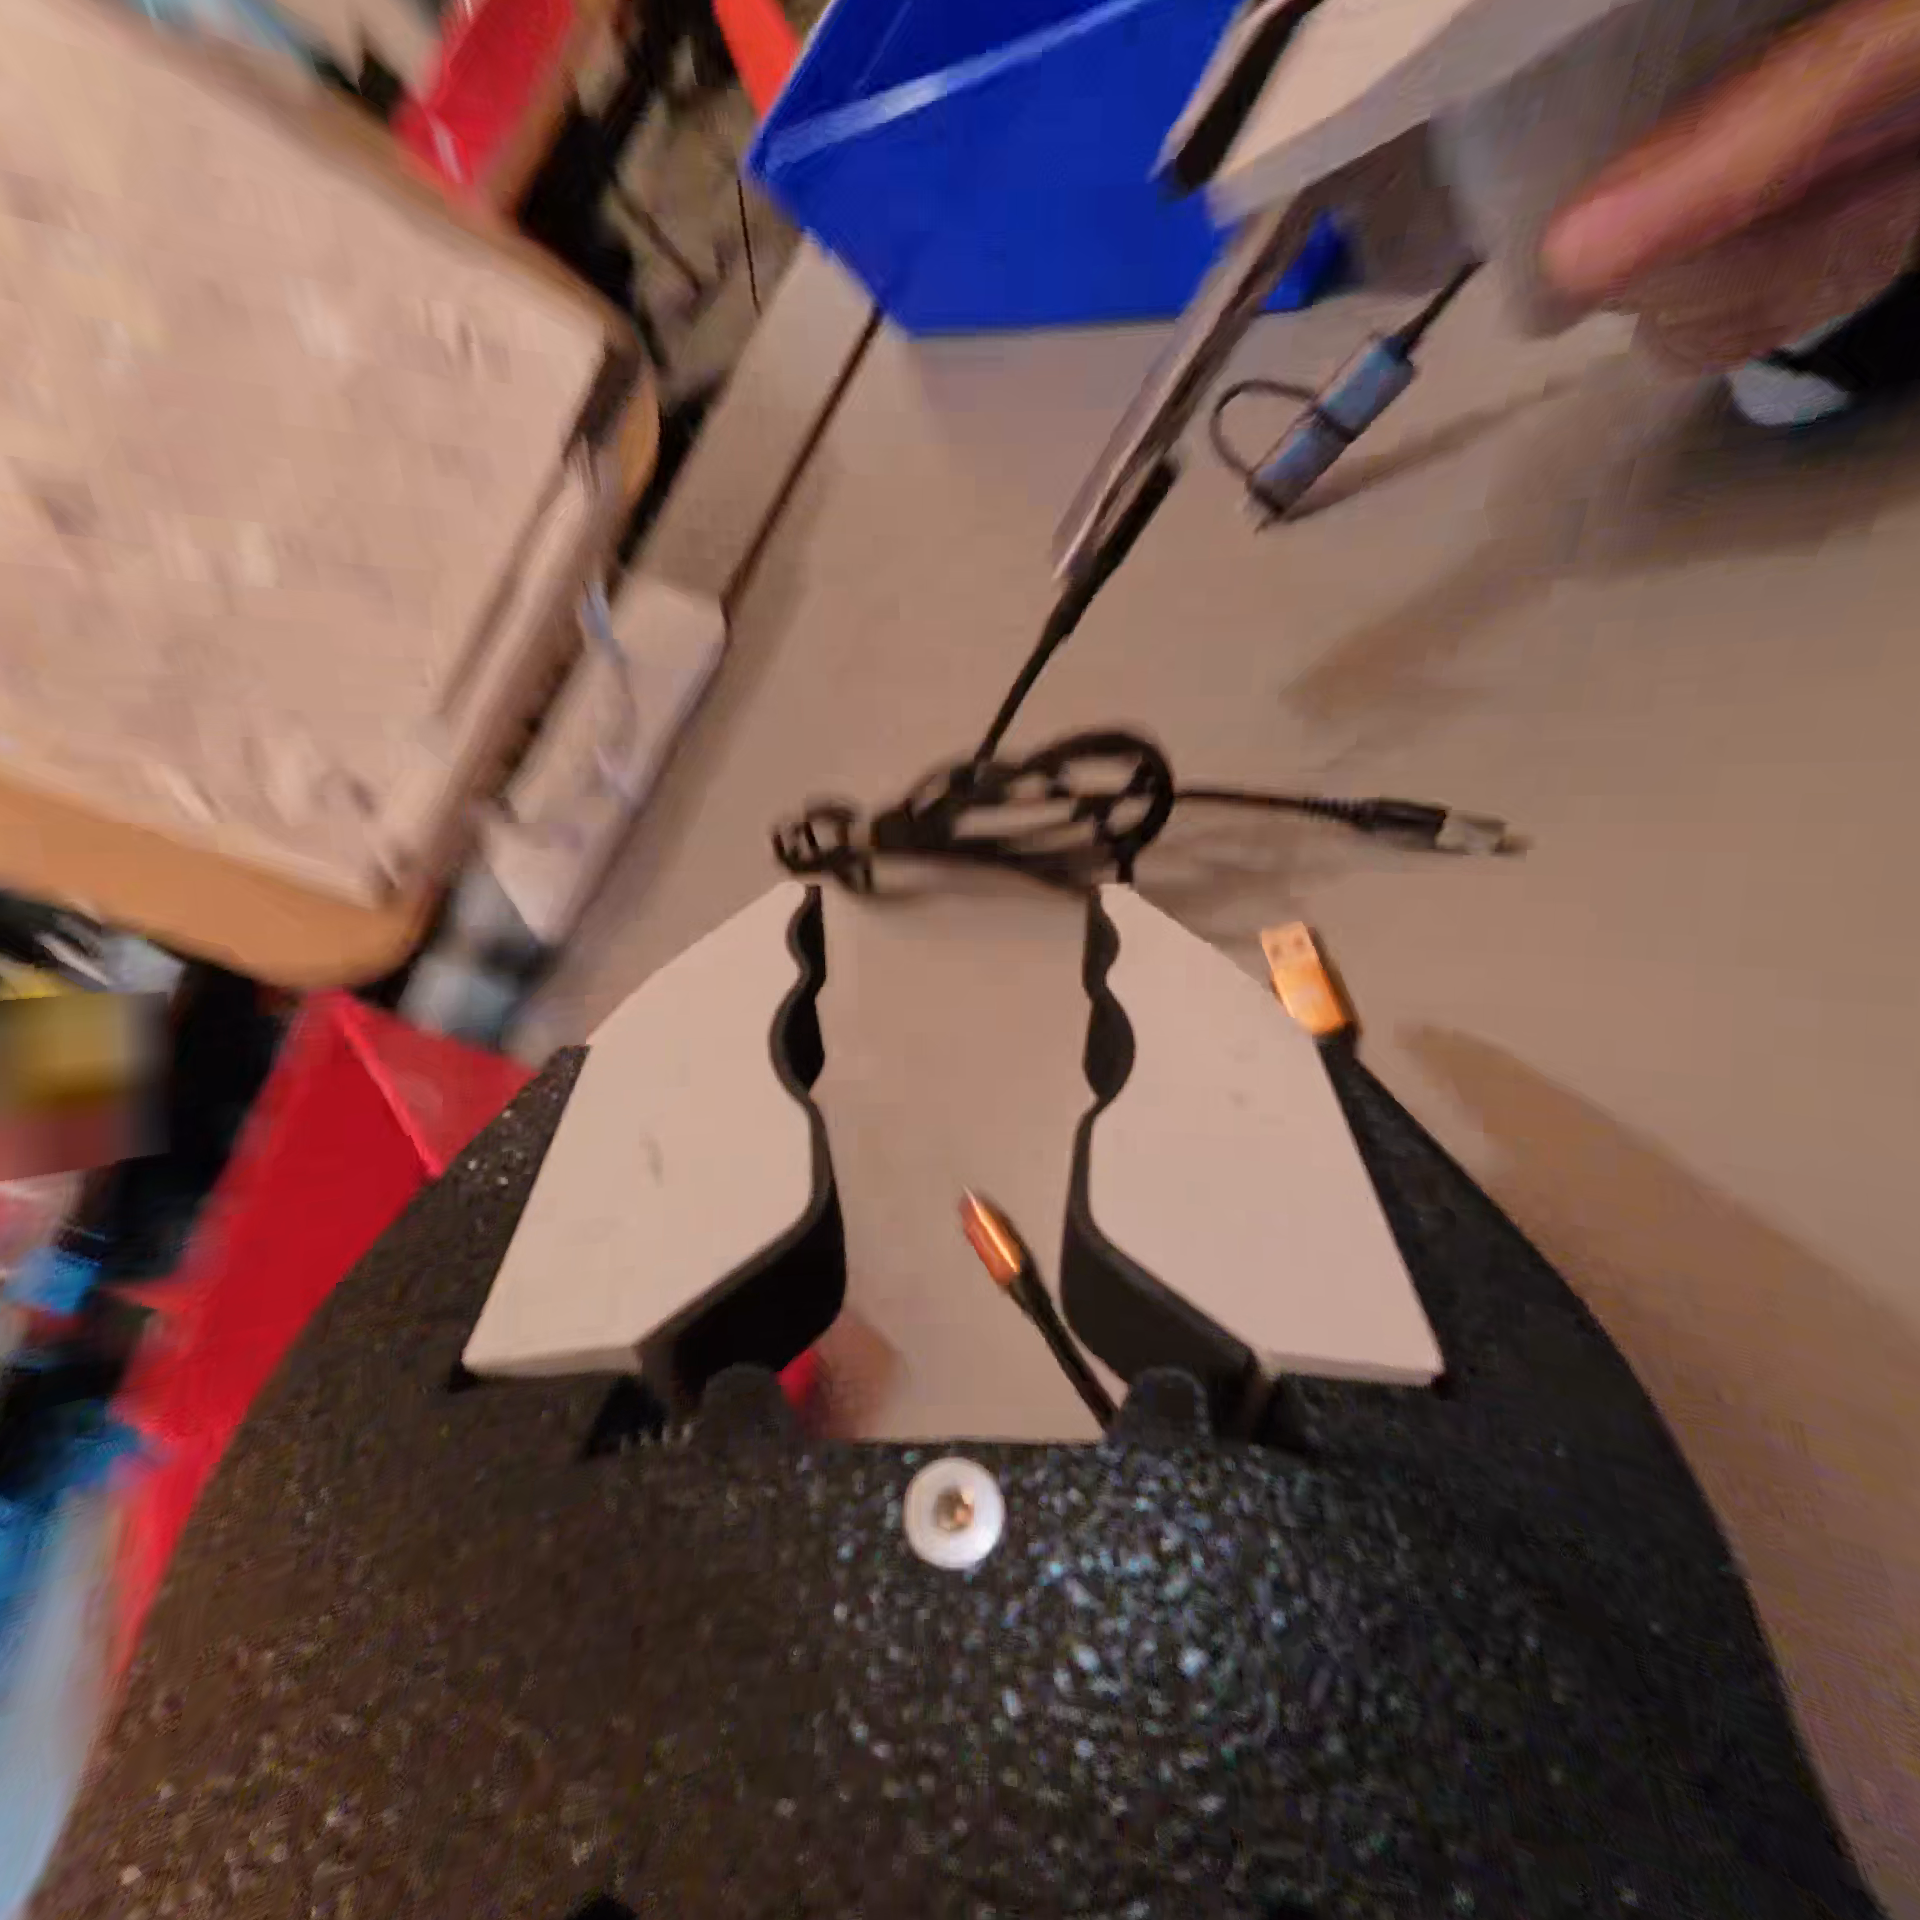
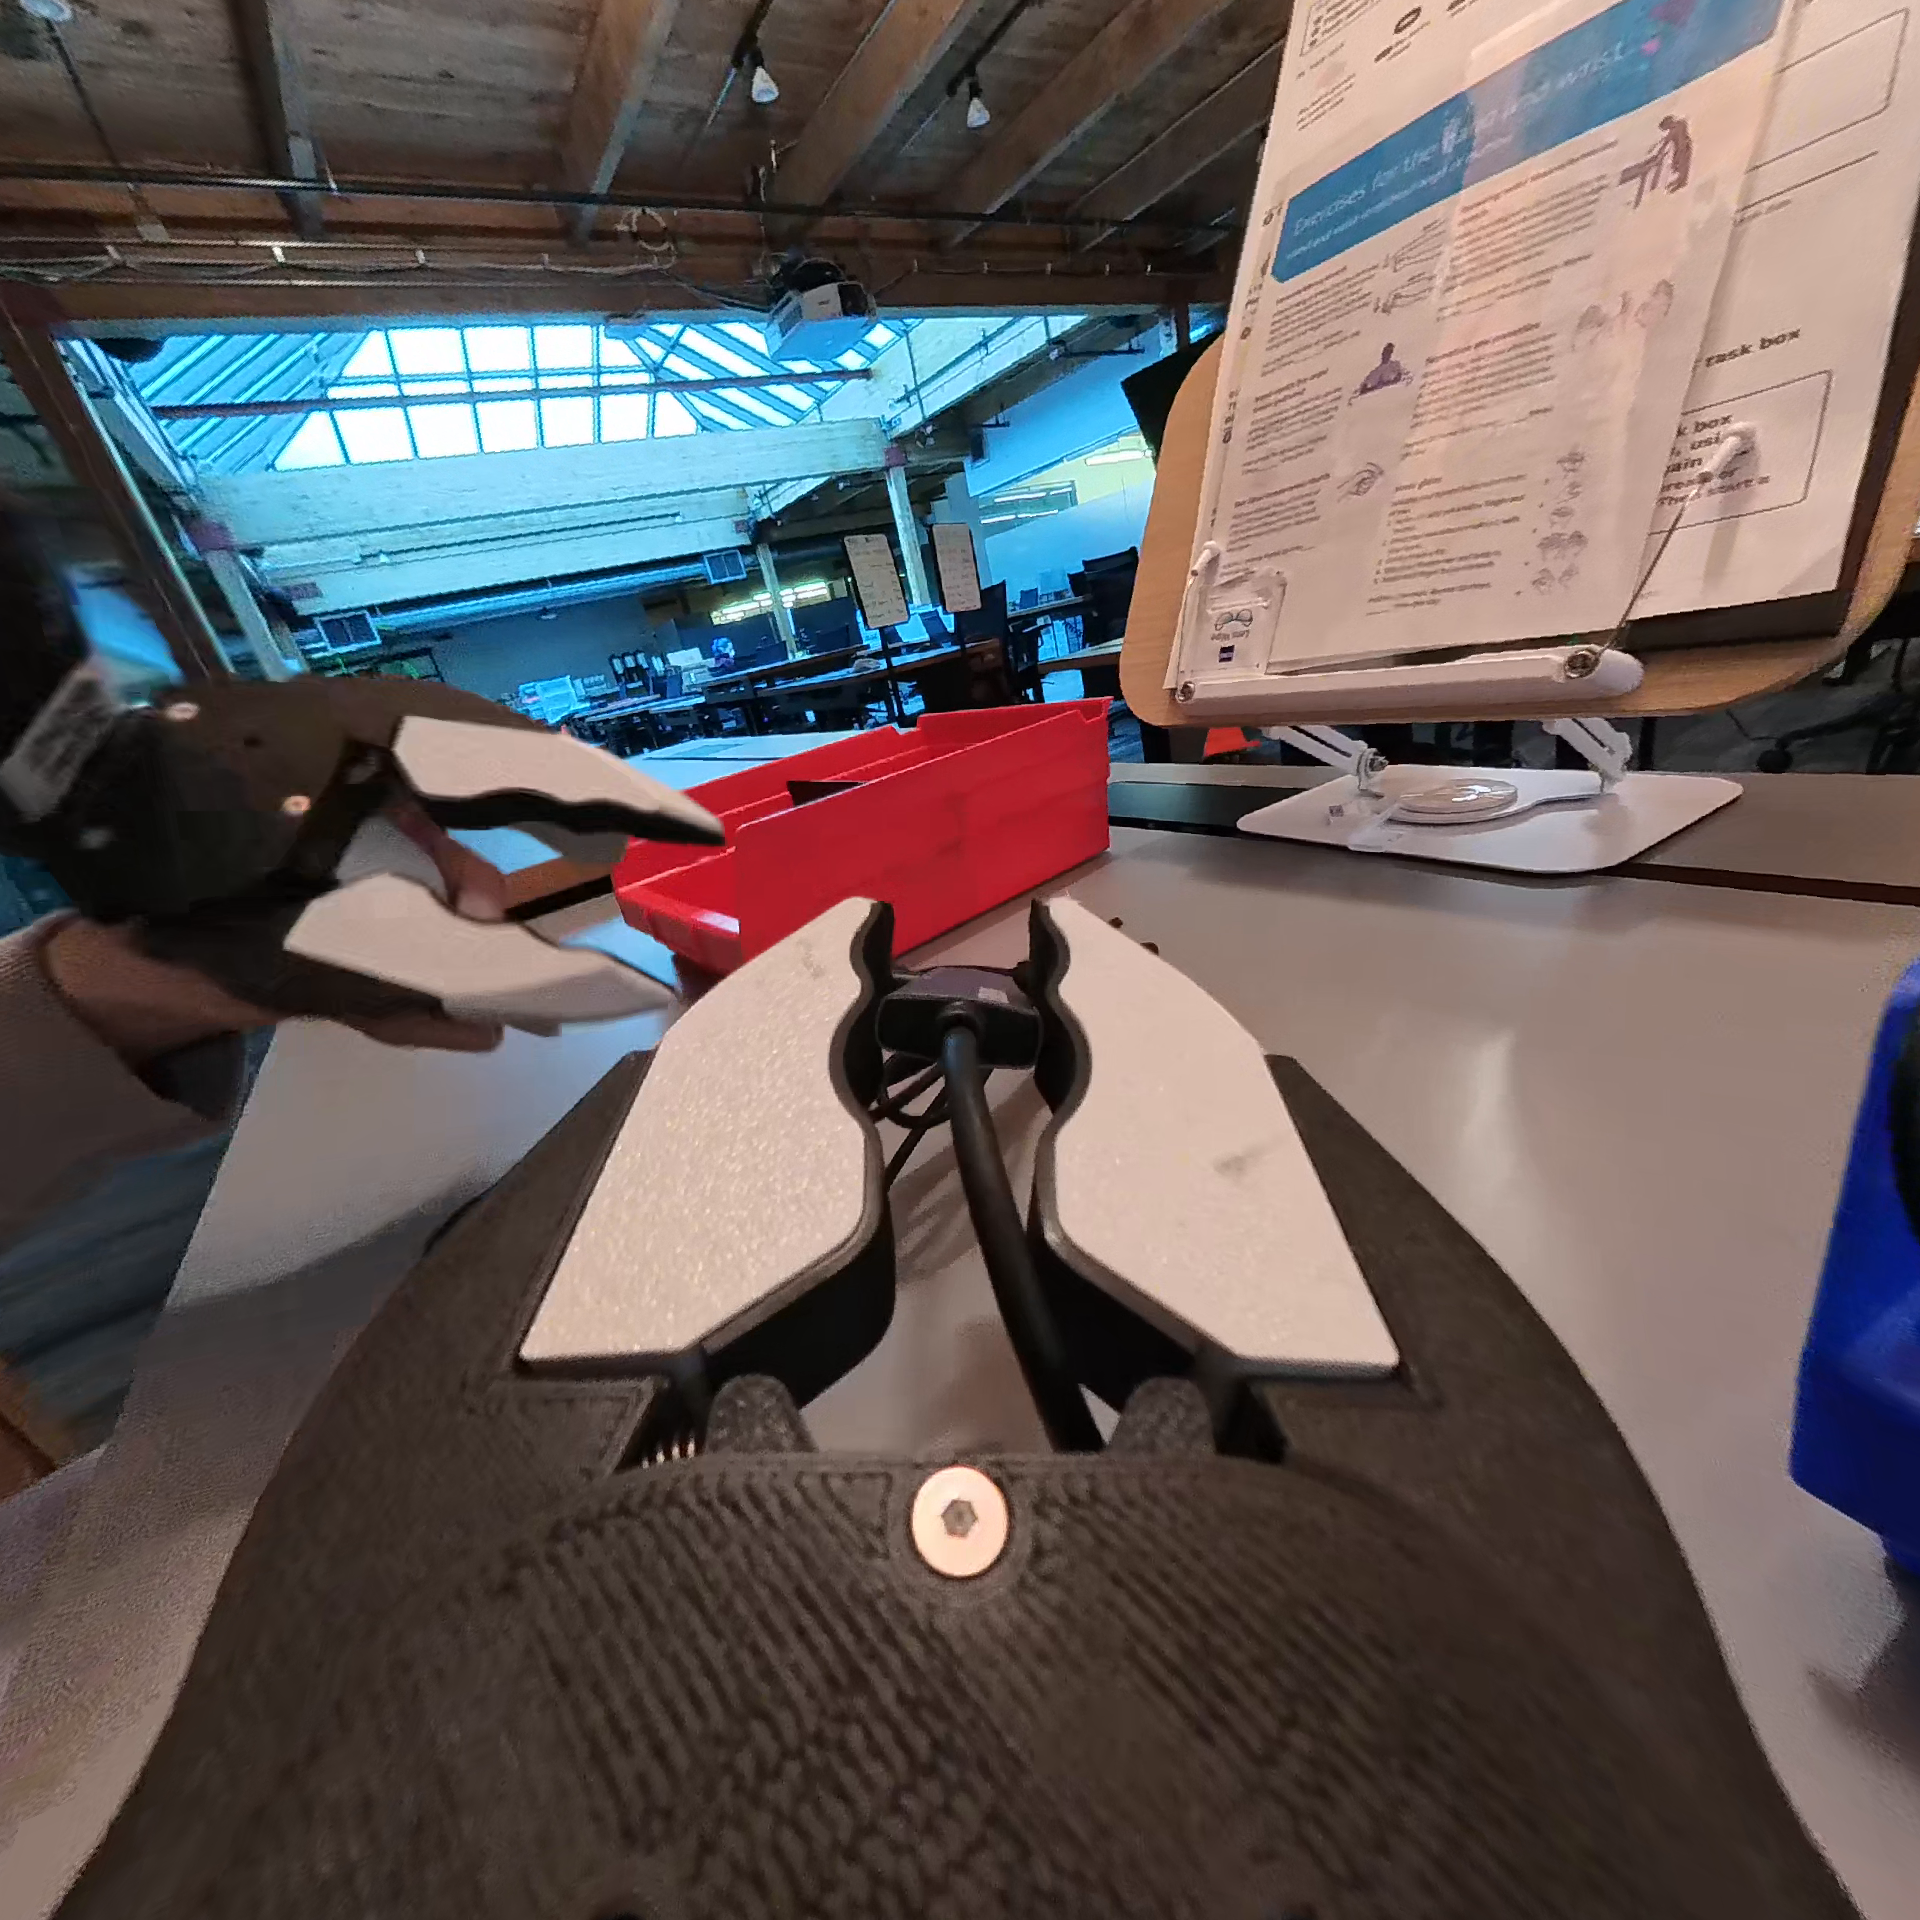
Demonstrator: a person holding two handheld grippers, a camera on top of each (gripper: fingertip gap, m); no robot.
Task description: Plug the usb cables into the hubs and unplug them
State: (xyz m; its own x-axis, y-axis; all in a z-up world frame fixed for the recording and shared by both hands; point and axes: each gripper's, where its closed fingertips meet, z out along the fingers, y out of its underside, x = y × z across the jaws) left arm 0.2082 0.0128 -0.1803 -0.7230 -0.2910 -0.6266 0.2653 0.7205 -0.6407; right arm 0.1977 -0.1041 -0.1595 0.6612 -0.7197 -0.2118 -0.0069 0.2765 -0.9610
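My right gripper (image 2: 956,935) is shut on a dark hub (image 2: 956,1003); the hub's black cable (image 2: 997,1195) runs back between the fingers. In the left wrist view this hub (image 1: 1143,416) hangs tilted above the table, and its cable drops to a black coil (image 1: 997,805) ending in a USB plug (image 1: 1455,831). My left gripper (image 1: 951,914) is open and empty, just short of the coil; it also shows in the right wrist view (image 2: 691,920). An orange USB plug (image 1: 1304,982) lies by its right finger. A second orange plug (image 1: 987,1242) lies between the fingers. A small grey adapter (image 1: 1340,416) lies farther off.
The grey table (image 1: 1558,727) carries a blue bin (image 1: 987,156), seen at the right in the right wrist view (image 2: 1870,1299), and a red bin (image 2: 914,821). A document stand (image 2: 1507,810) holding papers stands at the back right. A blurred cardboard box (image 1: 260,468) is at the left.
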